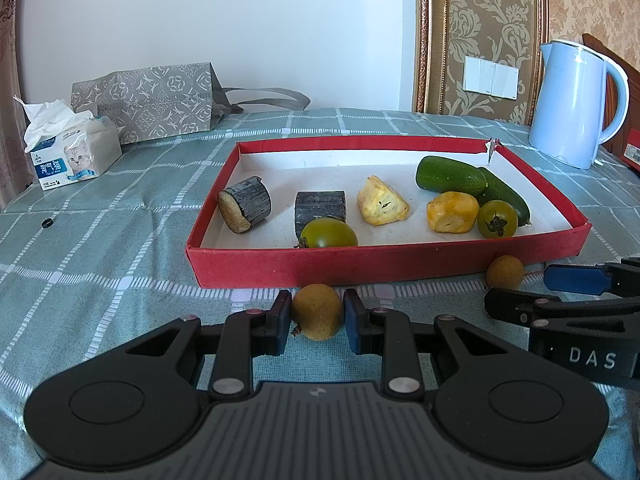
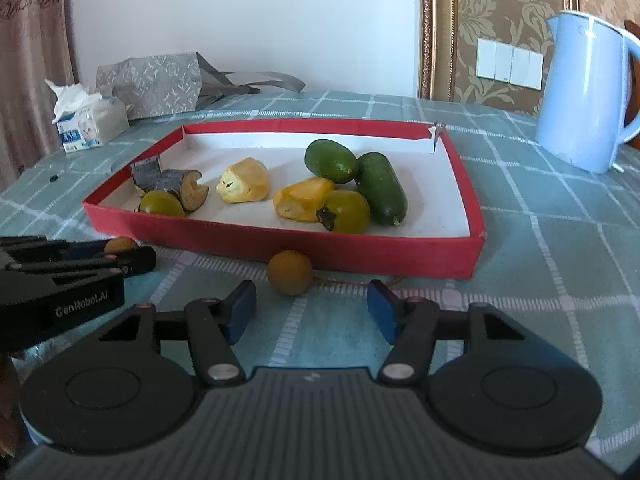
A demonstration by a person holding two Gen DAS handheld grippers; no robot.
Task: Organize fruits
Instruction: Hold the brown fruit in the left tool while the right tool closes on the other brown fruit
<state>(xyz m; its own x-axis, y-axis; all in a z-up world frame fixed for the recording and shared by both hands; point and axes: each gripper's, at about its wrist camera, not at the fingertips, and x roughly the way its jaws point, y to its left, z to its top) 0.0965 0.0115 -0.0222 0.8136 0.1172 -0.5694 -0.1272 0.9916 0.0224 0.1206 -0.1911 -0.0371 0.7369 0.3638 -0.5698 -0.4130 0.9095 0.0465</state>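
As the checked tabletop (image 1: 120, 216) fills the lower part of both views, it heads the list.

- Red shallow box (image 1: 384, 266), centre of frame, open-topped. It holds two dark sugarcane sections (image 1: 245, 204), two green cucumbers (image 1: 450, 176), two yellow peeled fruit pieces (image 1: 382, 202) and two green tomatoes (image 1: 329, 234).
- Pale blue kettle (image 1: 572, 108), upper right; patterned bag (image 1: 148, 100) and tissue pack (image 1: 76, 152), upper left.
- Left hand-held gripper (image 1: 317, 318), lower centre of its own view, narrowed onto a brown longan (image 1: 317, 312), pads pressing on both its sides, just in front of the box's near wall.
- Right hand-held gripper (image 2: 312, 312), lower centre of its view, half-wide and empty. The second longan (image 2: 290, 272) lies on the cloth ahead of the fingertips, not between the pads, close to the box wall.

Handling, by judgement: each longan is light, round and thin-shelled, likely to roll or pop out. Take it across the widest girth with gentle pressure.
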